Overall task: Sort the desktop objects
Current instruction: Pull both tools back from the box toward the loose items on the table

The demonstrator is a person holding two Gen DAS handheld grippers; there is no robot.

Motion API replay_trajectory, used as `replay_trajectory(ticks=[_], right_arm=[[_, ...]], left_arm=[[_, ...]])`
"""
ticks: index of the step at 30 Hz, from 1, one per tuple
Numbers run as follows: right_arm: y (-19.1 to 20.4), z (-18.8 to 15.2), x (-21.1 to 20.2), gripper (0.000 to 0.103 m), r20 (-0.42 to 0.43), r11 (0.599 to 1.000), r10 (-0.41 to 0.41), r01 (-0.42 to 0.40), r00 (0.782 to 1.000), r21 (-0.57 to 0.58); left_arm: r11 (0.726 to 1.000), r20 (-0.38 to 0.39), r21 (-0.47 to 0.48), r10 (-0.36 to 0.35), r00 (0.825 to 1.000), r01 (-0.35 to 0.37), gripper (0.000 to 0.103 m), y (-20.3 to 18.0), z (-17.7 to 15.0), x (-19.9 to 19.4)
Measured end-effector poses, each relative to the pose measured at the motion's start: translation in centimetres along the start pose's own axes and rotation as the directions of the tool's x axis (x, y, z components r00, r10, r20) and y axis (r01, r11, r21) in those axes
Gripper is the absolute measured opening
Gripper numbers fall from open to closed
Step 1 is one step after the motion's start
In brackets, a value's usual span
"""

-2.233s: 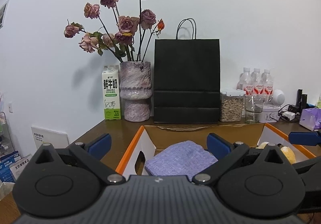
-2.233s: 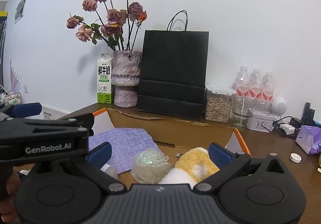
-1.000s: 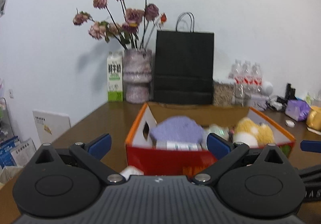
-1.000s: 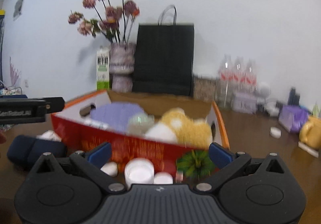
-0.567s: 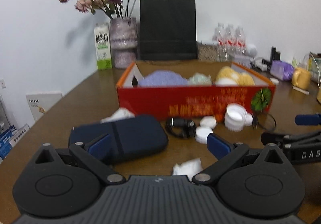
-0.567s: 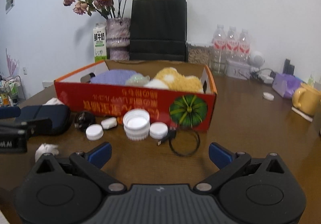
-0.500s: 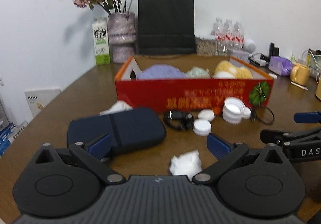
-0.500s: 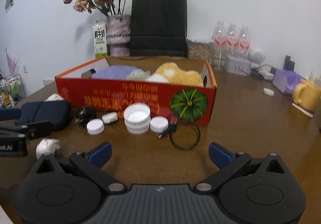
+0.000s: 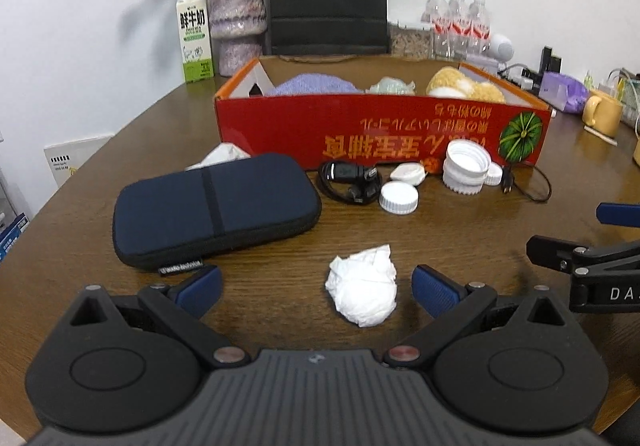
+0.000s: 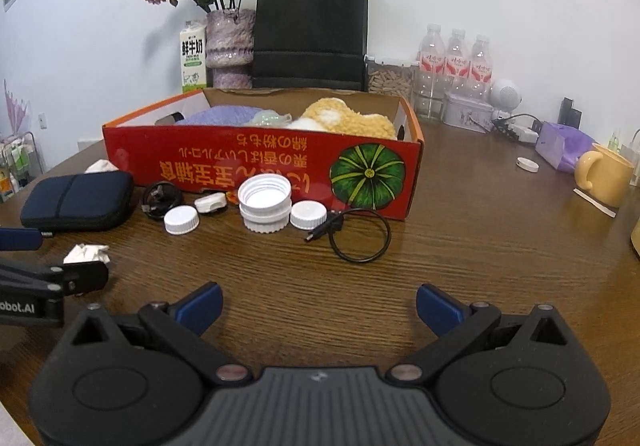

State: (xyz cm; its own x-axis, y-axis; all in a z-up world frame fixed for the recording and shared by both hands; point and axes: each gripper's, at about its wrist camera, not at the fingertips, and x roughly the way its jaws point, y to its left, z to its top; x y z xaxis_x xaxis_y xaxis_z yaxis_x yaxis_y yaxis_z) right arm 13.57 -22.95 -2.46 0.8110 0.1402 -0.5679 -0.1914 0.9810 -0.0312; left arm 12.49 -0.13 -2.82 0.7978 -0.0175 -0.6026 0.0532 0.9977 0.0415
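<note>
Left wrist view: both grippers have pulled back from the red carton (image 9: 380,134); left gripper (image 9: 316,284), jaws open, probably targets the crumpled tissue (image 9: 362,296); right gripper (image 10: 318,308) open, empty.

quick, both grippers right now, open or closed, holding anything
Left gripper: open, holding nothing; a crumpled tissue lies on the table between its fingers.
Right gripper: open, holding nothing.

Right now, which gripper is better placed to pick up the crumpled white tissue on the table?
Left. The left gripper is open with the crumpled tissue lying right between its fingers. The right gripper is open over bare table, with the tissue off to its left.
</note>
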Motion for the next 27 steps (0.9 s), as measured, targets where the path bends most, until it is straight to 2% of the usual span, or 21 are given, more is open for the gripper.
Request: replay_trajectory(ticks=[5,17,19,22,23,24,26,27], right_arm=[[0.1,0.0,0.5,0.103,-0.030,1.000,-0.020,0.020,0.999,-0.002],[-0.3,0.0,0.7,0.103,-0.045,0.999,-0.002,0.004,0.999,0.032],[-0.4,0.0,0.7,0.103,-0.046,0.999,-0.001,0.002,0.999,0.034],[-0.5,0.0,0.8,0.103,-0.049,0.999,0.003,-0.001,0.999,0.042],[-0.5,0.0,0.8,0.103,-0.050,0.999,0.003,-0.001,0.999,0.045],[-0.6,0.0,0.8,0.103,-0.050,0.999,0.002,0.000,0.999,0.046],[-0.6,0.0,0.8,0.103,-0.050,0.999,0.002,0.000,0.999,0.045],[-0.6,0.0,0.8,0.103,-0.050,0.999,0.002,0.000,0.999,0.045]], left_arm=[[1.000,-0.022,-0.030,-0.005,1.000,0.005,0.103,0.4,0.0,0.5],[0.999,-0.003,-0.035,0.008,1.000,-0.008,0.103,0.2,-0.1,0.6],[0.999,0.001,-0.035,0.003,1.000,-0.003,0.101,0.2,-0.2,0.5],[0.999,0.024,-0.012,-0.030,0.999,0.031,0.077,-0.2,-0.3,-0.1],[0.999,0.030,-0.005,-0.040,0.999,0.040,0.062,-0.4,-0.4,-0.3],[0.999,0.034,0.000,-0.048,0.998,0.048,0.053,-0.5,-0.4,-0.5],[0.998,0.037,0.003,-0.061,0.997,0.061,0.023,-0.8,-0.4,-0.6],[0.998,0.035,0.000,-0.068,0.997,0.069,0.023,-0.8,-0.3,-0.7]])
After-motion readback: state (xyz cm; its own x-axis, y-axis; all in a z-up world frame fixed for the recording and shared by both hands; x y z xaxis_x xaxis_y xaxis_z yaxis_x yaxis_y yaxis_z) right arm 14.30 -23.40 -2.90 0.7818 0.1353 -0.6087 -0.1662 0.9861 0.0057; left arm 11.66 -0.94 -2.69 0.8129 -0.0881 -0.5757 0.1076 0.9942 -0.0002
